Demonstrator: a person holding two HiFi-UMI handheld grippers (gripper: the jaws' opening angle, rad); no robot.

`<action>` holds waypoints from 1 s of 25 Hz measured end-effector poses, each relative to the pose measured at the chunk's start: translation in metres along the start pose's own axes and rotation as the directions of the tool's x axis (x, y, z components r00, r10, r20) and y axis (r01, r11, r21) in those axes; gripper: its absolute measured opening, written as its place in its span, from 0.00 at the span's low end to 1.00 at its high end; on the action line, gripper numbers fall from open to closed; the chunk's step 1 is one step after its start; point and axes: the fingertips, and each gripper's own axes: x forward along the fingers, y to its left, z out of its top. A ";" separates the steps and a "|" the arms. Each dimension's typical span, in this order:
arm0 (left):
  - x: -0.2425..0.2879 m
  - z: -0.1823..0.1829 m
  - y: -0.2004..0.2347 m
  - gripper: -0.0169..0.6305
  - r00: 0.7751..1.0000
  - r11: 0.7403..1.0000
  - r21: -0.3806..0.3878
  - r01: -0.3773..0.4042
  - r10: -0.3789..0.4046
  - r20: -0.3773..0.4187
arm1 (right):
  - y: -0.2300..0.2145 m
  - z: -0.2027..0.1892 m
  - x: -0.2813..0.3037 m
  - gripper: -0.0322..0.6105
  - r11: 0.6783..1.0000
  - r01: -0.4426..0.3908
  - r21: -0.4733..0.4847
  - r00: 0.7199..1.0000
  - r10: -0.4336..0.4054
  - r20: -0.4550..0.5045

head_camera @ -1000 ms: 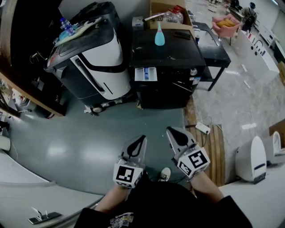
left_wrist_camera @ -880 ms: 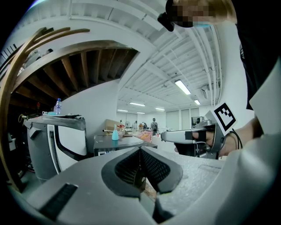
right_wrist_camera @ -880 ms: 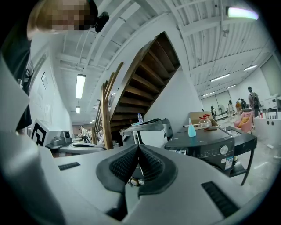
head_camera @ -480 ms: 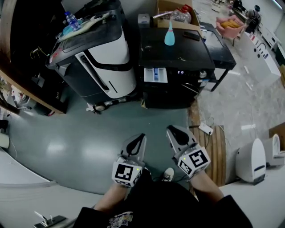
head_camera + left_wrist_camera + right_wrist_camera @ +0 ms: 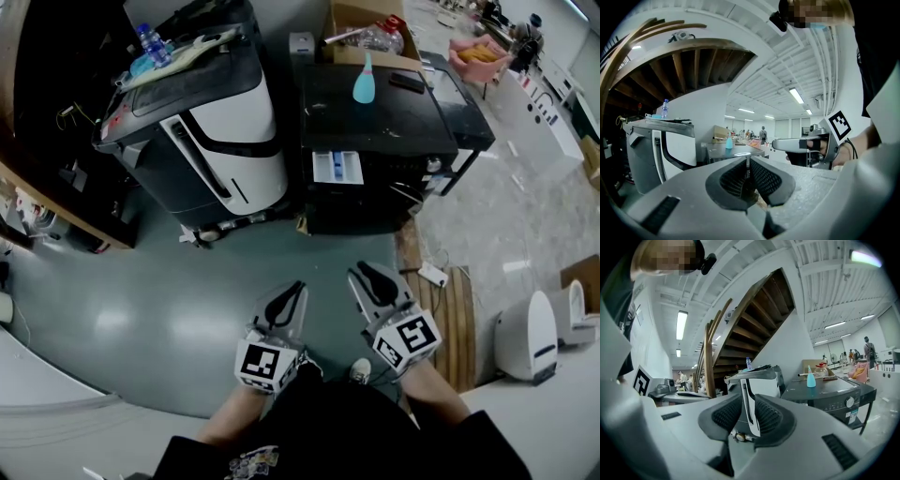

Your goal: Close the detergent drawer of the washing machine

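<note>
The black washing machine (image 5: 394, 112) stands ahead across the grey floor. Its white and blue detergent drawer (image 5: 337, 167) sticks out of the front at the upper left. A teal bottle (image 5: 364, 84) stands on the machine's top. My left gripper (image 5: 289, 302) is shut with nothing in it, well short of the machine. Beside it, my right gripper (image 5: 370, 277) has just been opening; its jaws stand slightly apart with nothing between them. In the right gripper view the gap between the pads (image 5: 768, 417) is plain, and the machine (image 5: 829, 397) lies off to the right.
A grey and white appliance (image 5: 211, 122) stands left of the washing machine. A cardboard box (image 5: 361, 28) sits behind it. A power strip (image 5: 431, 274) and a wooden pallet (image 5: 461, 309) lie on the floor at right, near white units (image 5: 530, 337). A wooden staircase (image 5: 754, 329) rises at left.
Both grippers have moved forward across the floor toward the washing machine, which now sits lower in the head view. The right jaws have parted a little.
</note>
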 end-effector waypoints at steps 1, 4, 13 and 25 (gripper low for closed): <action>0.000 -0.001 0.005 0.04 1.000 1.000 -0.001 0.008 -0.008 -0.003 | 0.001 -0.001 0.005 0.19 1.000 0.006 0.002 1.000 -0.006 -0.003; -0.001 -0.004 0.019 0.07 1.000 1.000 -0.006 0.029 -0.029 -0.009 | 0.005 -0.004 0.019 0.21 1.000 0.022 0.010 1.000 -0.022 -0.004; -0.004 -0.001 0.056 0.15 0.996 0.996 0.010 0.092 -0.092 -0.006 | 0.018 -0.008 0.062 0.26 0.998 0.060 0.017 0.998 -0.060 -0.004; -0.001 0.001 0.074 0.24 0.989 0.988 0.038 0.147 -0.147 0.006 | 0.012 -0.017 0.093 0.37 0.993 0.116 0.008 0.993 -0.116 -0.022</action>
